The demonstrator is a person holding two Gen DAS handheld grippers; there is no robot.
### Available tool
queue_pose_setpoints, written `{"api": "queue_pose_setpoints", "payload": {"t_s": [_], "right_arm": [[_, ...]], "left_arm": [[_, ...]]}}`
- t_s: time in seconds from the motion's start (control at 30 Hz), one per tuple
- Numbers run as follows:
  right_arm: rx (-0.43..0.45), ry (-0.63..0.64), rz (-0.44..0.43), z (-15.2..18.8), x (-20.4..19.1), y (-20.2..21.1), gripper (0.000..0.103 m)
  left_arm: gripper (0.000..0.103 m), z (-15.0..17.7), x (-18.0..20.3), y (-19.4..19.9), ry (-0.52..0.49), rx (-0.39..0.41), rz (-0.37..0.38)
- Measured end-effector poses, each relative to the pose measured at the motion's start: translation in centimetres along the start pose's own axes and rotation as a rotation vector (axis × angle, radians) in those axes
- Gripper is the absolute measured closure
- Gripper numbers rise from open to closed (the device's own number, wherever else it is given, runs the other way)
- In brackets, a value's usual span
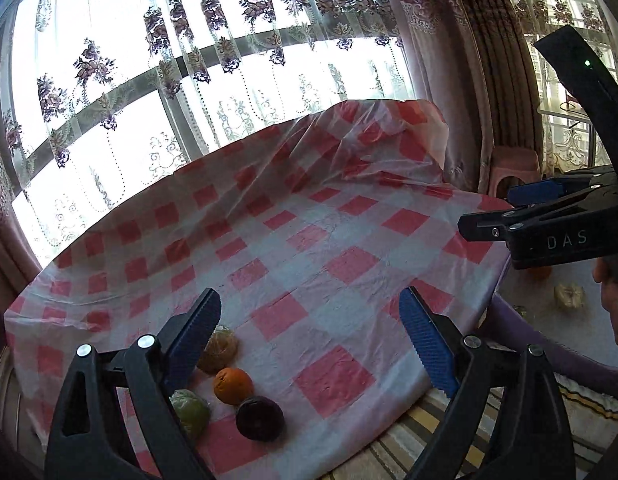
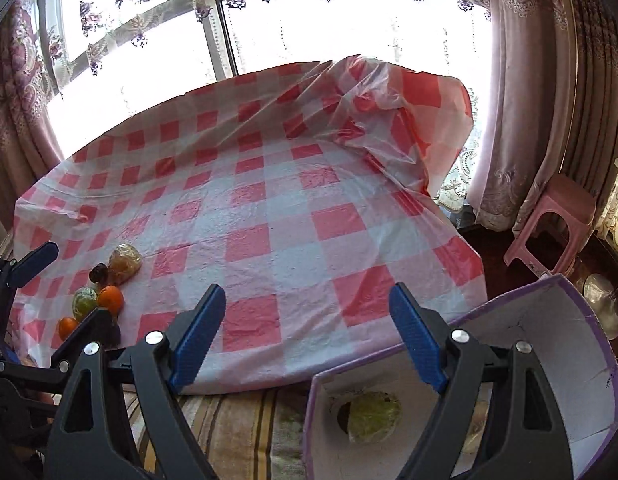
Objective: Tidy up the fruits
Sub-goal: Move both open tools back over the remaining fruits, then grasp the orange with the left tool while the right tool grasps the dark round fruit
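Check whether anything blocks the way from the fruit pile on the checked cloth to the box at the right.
Nothing visible does. Between the fruit pile and the box lies only bare checked cloth; both grippers, left and right, are open and empty.

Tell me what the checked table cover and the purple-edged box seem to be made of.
The table cover looks like thin plastic sheet: glossy, crinkled, and translucent where its far corner stands up against the window. The box looks like cardboard: matte white inner walls, thin stiff edges with purple outside, a few scuffs.
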State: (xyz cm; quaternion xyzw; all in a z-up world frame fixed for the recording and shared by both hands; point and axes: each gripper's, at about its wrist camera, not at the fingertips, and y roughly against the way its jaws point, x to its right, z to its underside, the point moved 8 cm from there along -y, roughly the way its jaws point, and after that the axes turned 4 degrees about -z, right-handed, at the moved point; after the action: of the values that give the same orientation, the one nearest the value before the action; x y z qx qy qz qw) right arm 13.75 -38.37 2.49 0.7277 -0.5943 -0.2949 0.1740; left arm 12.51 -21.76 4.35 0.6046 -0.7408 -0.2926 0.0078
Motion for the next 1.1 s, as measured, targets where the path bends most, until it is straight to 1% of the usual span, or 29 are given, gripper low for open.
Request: {"api": "queue_pose_setpoints", "payload": {"t_s": [0.1, 0.27, 0.37, 0.4, 0.43, 0.5, 0.63, 0.7, 0.77, 0.83, 0.9, 1.1], "right_arm": [[-0.017, 0.024, -0.045, 0.2, -2.6, -0.9, 0.019], [-0.058, 0.037, -0.126, 1.0, -6.1, -2.8, 0.019], [-0.082, 0.049, -0.155, 1.7, -8.0, -3.8, 0.019], [-0.091, 0.056, -0.163, 1.9, -8.7, -4.1, 0.019], [-0.101, 0.065, -0.173, 2.2, -9.5, -4.5, 0.019], [-0.118, 0.088, -0.190, 2.8, -11.1, -5.1, 0.019], [-0.158, 0.144, -0.217, 4.1, -14.2, -6.3, 0.019], [-0.173, 0.167, -0.231, 4.5, -15.4, -6.6, 0.019], [-0.184, 0.187, -0.235, 4.8, -16.4, -7.0, 0.019], [-0.195, 0.211, -0.235, 5.0, -17.4, -7.3, 0.019], [-0.205, 0.243, -0.229, 5.3, -18.2, -7.6, 0.019], [-0.248, 0.324, -0.198, 6.3, -20.2, -9.2, 0.019]], "left_arm": [[0.015, 1.4, -2.1, 0.1, 0.043, -0.025, -0.016], [0.015, 3.9, -6.5, 0.4, 0.155, -0.077, -0.057], [0.015, 5.5, -8.8, 0.6, 0.199, -0.109, -0.078], [0.015, 6.0, -9.4, 0.8, 0.211, -0.118, -0.082], [0.018, 6.5, -10.0, 0.9, 0.224, -0.125, -0.081], [0.022, 7.8, -11.1, 1.1, 0.252, -0.152, -0.064], [0.034, 10.4, -13.2, 1.4, 0.286, -0.204, -0.043], [0.036, 11.7, -14.2, 1.5, 0.305, -0.231, -0.036], [0.041, 12.7, -14.9, 1.4, 0.342, -0.255, -0.006], [0.041, 13.3, -15.4, 1.3, 0.374, -0.273, 0.027], [0.041, 13.6, -15.5, 1.1, 0.384, -0.281, 0.045], [0.043, 14.2, -14.4, 0.2, 0.366, -0.304, 0.101]]}}
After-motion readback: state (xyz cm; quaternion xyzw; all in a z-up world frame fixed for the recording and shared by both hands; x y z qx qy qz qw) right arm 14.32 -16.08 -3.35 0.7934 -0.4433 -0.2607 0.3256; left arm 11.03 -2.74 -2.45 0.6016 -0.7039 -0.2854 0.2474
